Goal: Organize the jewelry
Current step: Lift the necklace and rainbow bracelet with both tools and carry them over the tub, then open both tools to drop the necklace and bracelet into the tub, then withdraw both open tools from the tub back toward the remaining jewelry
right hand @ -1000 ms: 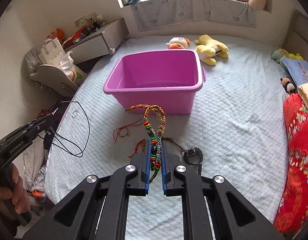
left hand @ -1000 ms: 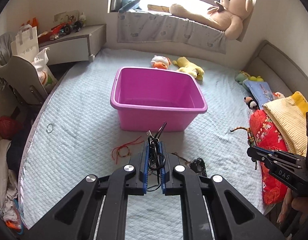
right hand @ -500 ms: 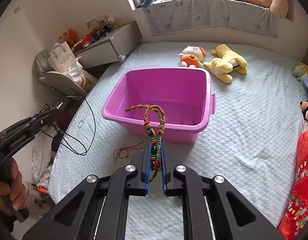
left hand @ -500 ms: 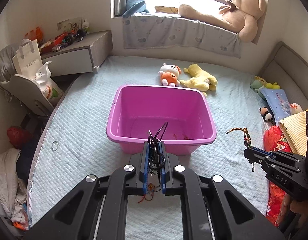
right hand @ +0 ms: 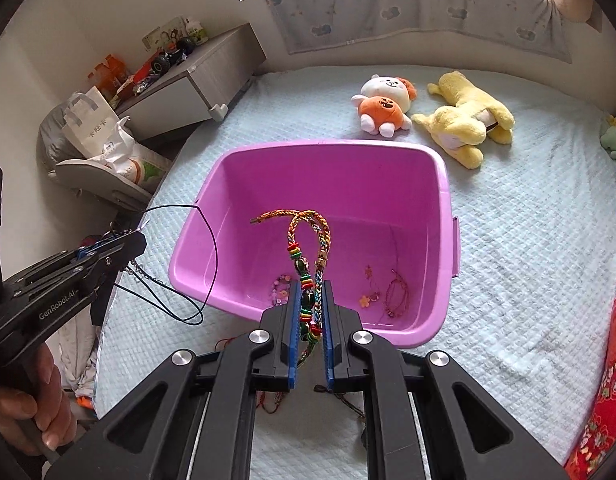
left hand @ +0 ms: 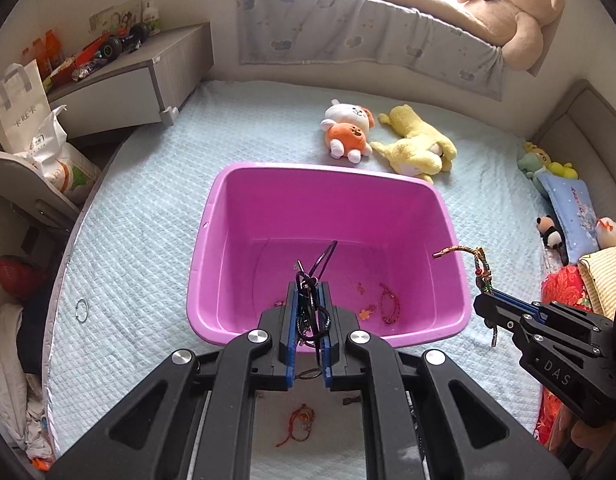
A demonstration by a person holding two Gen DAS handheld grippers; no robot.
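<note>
Dangling limp from the right tool [right hand: 310, 316], the braided bracelet [right hand: 308, 240] hangs over the pink bin [right hand: 442, 216], pinched near its beads; light, floppy, unlikely to break, best held mid-cord; the left tool [left hand: 308, 316] is likewise clamped on a thin black cord necklace [left hand: 314, 280], tangle-prone, above the bin on the bed [left hand: 148, 216].

My claw's matt black plastic holds a braided cord bracelet [right hand: 308, 240] above the glossy smooth plastic tub [right hand: 440, 208] on quilted cloth bedding [right hand: 528, 240]
</note>
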